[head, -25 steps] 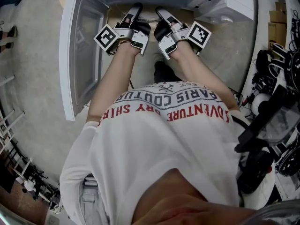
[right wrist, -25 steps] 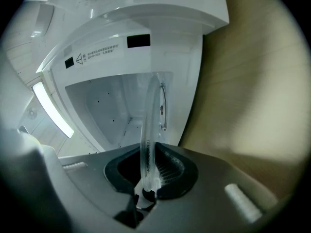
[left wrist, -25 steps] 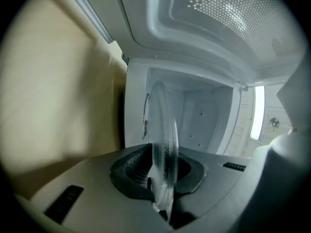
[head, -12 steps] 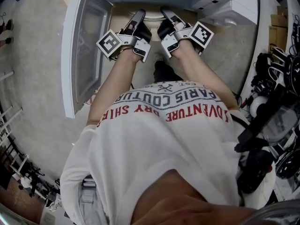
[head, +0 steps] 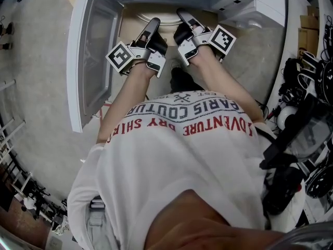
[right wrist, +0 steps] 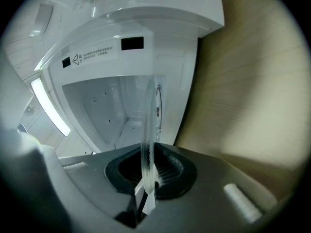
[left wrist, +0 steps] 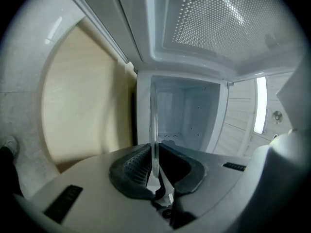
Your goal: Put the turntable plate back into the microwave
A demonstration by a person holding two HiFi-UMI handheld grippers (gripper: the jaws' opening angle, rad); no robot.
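The clear glass turntable plate is held level at the mouth of the open white microwave, one gripper on each side. My left gripper is shut on its left rim, my right gripper on its right rim. In the left gripper view the plate shows edge-on, clamped between the black pads of the gripper, with the white cavity ahead. In the right gripper view the ribbed plate rim is likewise pinched in the gripper, facing the cavity.
The microwave door stands swung open at the left. A pale wooden surface lies under and beside the microwave. Cables and dark equipment crowd the right side. Grey floor lies to the left.
The left gripper has shifted a little toward the person in the head view, and more of the plate's rim shows. Both grippers stay shut on the plate.
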